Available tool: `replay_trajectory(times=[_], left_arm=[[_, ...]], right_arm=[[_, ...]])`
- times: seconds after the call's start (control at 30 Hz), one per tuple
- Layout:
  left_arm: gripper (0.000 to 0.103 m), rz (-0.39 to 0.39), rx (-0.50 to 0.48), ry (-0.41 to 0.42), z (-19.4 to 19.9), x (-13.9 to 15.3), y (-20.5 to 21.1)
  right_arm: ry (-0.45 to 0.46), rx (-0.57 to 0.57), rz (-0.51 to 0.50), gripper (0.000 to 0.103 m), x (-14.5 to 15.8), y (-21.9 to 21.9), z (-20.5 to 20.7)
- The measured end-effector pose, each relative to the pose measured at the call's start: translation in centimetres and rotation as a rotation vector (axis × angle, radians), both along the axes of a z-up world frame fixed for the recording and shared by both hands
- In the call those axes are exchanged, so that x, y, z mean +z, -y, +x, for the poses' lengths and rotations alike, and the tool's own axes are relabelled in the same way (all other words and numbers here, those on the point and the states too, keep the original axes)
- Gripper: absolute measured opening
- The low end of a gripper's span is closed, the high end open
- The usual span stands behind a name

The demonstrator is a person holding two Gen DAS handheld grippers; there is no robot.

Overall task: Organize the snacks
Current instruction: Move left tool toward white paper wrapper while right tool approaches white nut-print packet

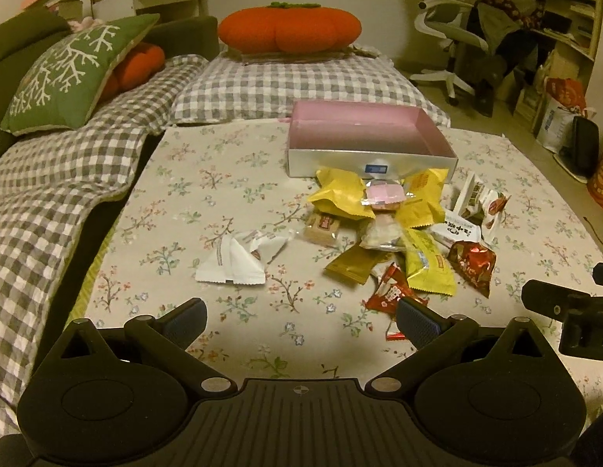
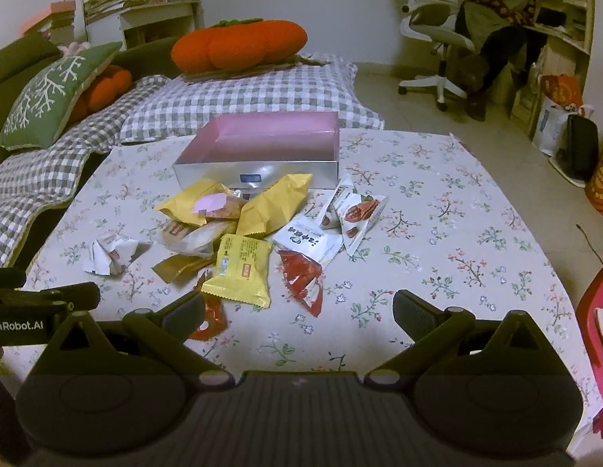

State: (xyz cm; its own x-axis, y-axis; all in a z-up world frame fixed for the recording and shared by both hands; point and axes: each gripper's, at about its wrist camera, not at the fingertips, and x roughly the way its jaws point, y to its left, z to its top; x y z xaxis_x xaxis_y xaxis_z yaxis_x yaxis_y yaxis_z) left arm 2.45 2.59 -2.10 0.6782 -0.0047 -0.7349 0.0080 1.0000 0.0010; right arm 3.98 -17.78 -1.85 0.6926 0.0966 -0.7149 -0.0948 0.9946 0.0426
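So the tabletop [image 1: 223, 179] has a cream floral cloth over it, and it sits right up against a low sofa with a gray-and-white checked cover [image 1: 60, 179]. There's a green pillow with a white branch pattern [image 1: 67, 74] on the left, a big orange pumpkin-shaped cushion [image 1: 289, 31] further back, and a white office chair [image 2: 437, 35] over by some shelves in the far right corner.

Only one container here: a shallow silver box with a pink inside [image 1: 363, 136], open top, toward the far side of the tabletop. As far as I can see there's nothing in it.

The snack pile [image 2: 262, 229] sits right in front of the box's near wall, some yellow packets touching or almost touching it. Mixed in are white packets with a nut picture [image 2: 355, 214], a yellow packet [image 2: 243, 268], a red wrapper [image 2: 305, 276], a brownish-gold one [image 1: 352, 264], and a crumpled white wrapper [image 1: 239, 257] off by itself to the left of the pile.

Left gripper [image 1: 301, 321]: jaws wide, holding nothing, low over the near edge of the tabletop, with a red packet [image 1: 387, 292] just beyond its right finger. Right gripper [image 2: 299, 317]: jaws also wide and empty, the pile just ahead and slightly left, and a red wrapper partly behind its left finger.
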Motion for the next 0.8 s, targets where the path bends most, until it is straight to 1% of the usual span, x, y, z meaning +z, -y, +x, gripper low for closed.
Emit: replay_trajectory(times=[0.4, 0.63, 0.8], left_arm=[[0.103, -0.008, 0.010, -0.031, 0.9, -0.8, -0.6], [0.103, -0.008, 0.023, -0.054, 2.0, -1.4, -1.3], [0.103, -0.013, 0.029, -0.063, 3.0, -1.6, -1.8]], right_arm=[[-0.041, -0.009, -0.032, 0.103, -0.5, -0.6, 0.9], [-0.052, -0.006, -0.034, 0.103, -0.7, -0.9, 1.8], [-0.046, -0.006, -0.062, 0.103, -0.7, -1.3, 2.5]])
